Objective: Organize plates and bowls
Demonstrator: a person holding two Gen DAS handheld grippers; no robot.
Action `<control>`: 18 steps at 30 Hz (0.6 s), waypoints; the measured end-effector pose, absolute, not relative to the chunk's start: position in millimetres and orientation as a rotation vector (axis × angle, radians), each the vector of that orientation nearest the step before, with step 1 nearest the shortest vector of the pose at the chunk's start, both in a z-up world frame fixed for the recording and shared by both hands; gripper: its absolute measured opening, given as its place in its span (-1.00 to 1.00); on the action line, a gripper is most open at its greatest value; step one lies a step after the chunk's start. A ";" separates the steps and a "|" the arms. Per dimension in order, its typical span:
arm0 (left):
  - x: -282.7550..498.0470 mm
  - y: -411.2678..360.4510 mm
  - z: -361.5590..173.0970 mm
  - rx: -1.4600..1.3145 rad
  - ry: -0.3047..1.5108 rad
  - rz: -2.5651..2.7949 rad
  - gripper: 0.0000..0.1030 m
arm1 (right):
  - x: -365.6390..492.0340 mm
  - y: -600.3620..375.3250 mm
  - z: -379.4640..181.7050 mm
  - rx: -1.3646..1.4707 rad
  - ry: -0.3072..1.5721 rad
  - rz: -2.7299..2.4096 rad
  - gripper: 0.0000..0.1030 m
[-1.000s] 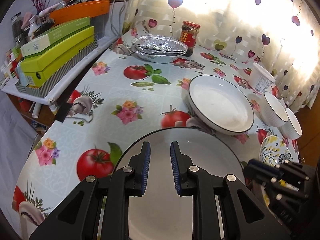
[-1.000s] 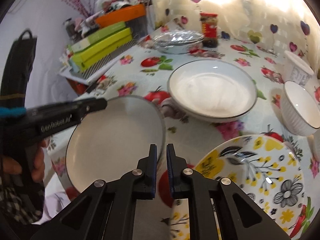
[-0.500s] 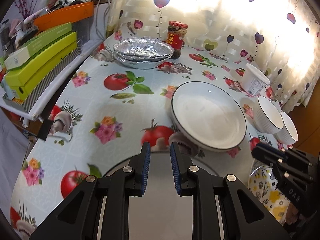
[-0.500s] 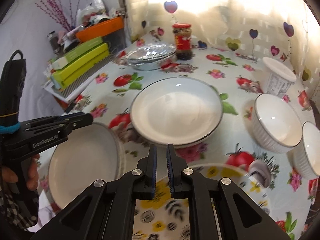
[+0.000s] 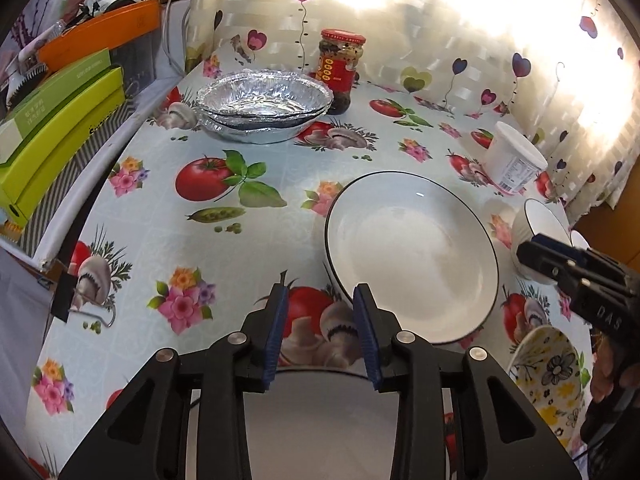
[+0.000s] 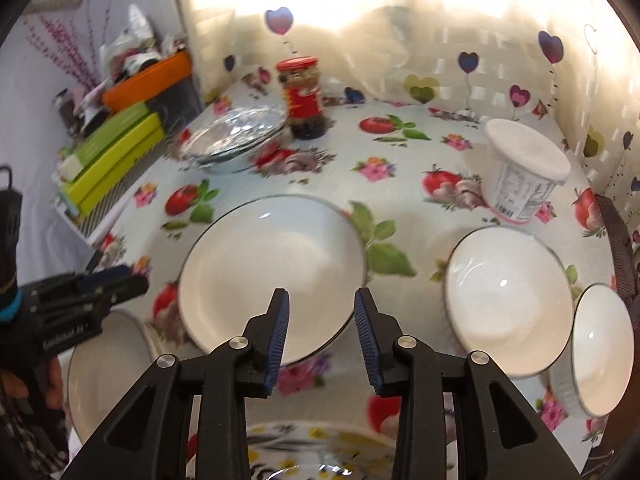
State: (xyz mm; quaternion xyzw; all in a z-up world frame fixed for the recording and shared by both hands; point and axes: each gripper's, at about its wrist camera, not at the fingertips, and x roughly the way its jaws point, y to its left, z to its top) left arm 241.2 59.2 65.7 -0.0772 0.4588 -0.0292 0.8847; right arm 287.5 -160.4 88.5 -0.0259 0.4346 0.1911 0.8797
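My left gripper [image 5: 320,332] hangs over the tablecloth, its jaws opening with nothing pressed between them. The far rim of a plain white plate [image 5: 320,408] shows low in the gap. Just right of it lies a large white plate with a dark rim [image 5: 412,260]. My right gripper [image 6: 320,328] hovers at that plate's [image 6: 272,272] near edge, jaws opening and holding nothing. A yellow flowered plate [image 6: 320,448] lies under it. Two white bowls [image 6: 508,292] [image 6: 600,344] stand to the right. The plain plate [image 6: 108,368] sits at lower left, below the left gripper [image 6: 80,292].
Stacked foil pans [image 5: 264,108] and a red-lidded jar [image 5: 340,68] stand at the back of the table. A white lidded tub [image 6: 524,168] is at the back right. Green boxes [image 5: 52,128] and an orange bin [image 5: 100,36] crowd a shelf past the left edge.
Both grippers have let go of the plain white plate and spread their jaws. Both moved toward the far side of the table; the right one now hangs over the dark-rimmed plate.
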 end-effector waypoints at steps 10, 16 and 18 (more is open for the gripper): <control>259.9 56.2 54.4 -0.178 0.991 -0.052 -0.32 | 326.2 -156.3 68.6 -0.064 0.965 0.392 -0.29; 271.4 56.6 44.7 -0.184 1.021 -0.032 -0.32 | 342.5 -149.7 59.2 -0.068 0.984 0.408 -0.29; 273.7 57.3 42.7 -0.197 1.023 -0.037 -0.32 | 347.4 -148.1 56.3 -0.064 0.989 0.408 -0.29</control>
